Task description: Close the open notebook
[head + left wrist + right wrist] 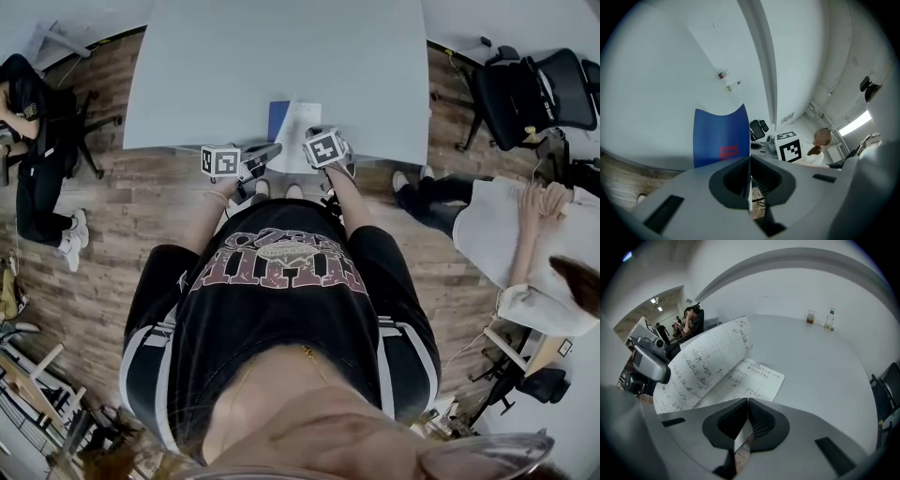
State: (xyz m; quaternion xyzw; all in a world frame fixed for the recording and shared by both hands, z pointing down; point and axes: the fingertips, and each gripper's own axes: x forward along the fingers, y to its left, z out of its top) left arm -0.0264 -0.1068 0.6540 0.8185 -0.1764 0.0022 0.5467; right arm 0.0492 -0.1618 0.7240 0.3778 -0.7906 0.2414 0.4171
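The notebook lies at the near edge of the white table [281,56]. Its blue cover [721,138] with red print stands lifted upright, and my left gripper [749,159] is shut on the cover's edge. In the right gripper view the handwritten left page [703,364] curves up, while the right page [754,380] lies flat on the table. My right gripper [747,400] has its jaws together at the flat page's near edge, and I see nothing held between them. From the head view, the left gripper [270,151] and right gripper [311,138] flank the notebook [292,131].
Two small bottles [819,318] stand far back on the table. Office chairs [530,89] and a seated person [525,234] are to the right. Another person [28,122] sits at the left. Wood floor [112,244] lies below the table edge.
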